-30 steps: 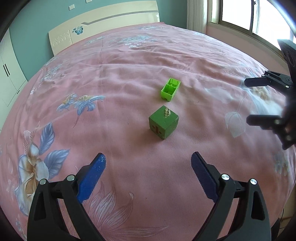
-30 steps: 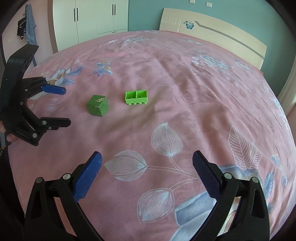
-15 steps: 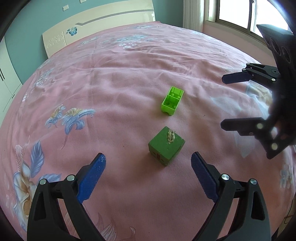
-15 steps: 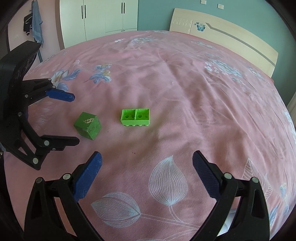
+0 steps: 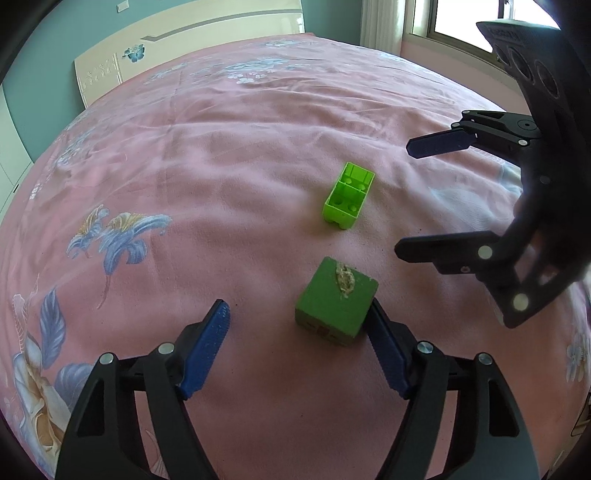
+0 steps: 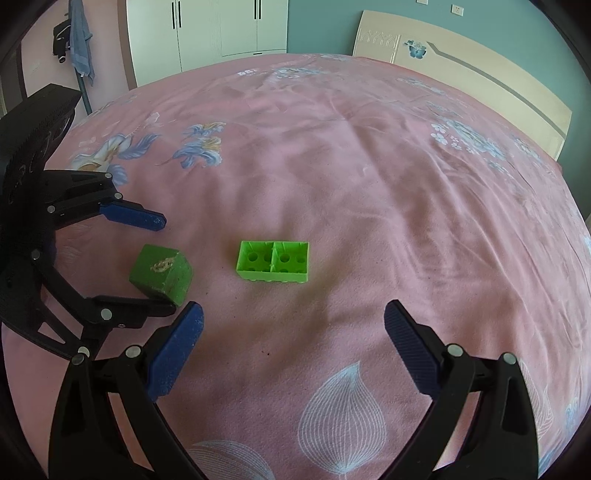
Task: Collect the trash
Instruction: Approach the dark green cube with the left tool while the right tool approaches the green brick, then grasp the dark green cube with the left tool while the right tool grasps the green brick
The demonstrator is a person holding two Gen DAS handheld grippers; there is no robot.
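A dark green cube [image 5: 336,301] with a pale crusty patch on top lies on the pink bedspread. My left gripper [image 5: 297,306] straddles it, jaws closing. The right pad [image 5: 384,350] is at the cube's edge and the left pad [image 5: 210,347] stands well off it. The right wrist view also shows the cube [image 6: 162,271] between the left gripper's [image 6: 168,265] fingers. Just past the cube, a light green toy brick [image 5: 349,195] [image 6: 273,260] lies hollow side up. My right gripper [image 6: 293,309] [image 5: 404,199] is open and empty, close in front of the brick.
The pink floral bedspread [image 5: 184,166] fills both views. A cream headboard [image 5: 184,48] and a teal wall stand at the far end. White wardrobes [image 6: 207,33] and a window [image 5: 461,22] lie beyond the bed's edges.
Both grippers have come closer to the cube and the brick. The left jaws have narrowed around the cube. The right gripper stays wide open and has neared the brick.
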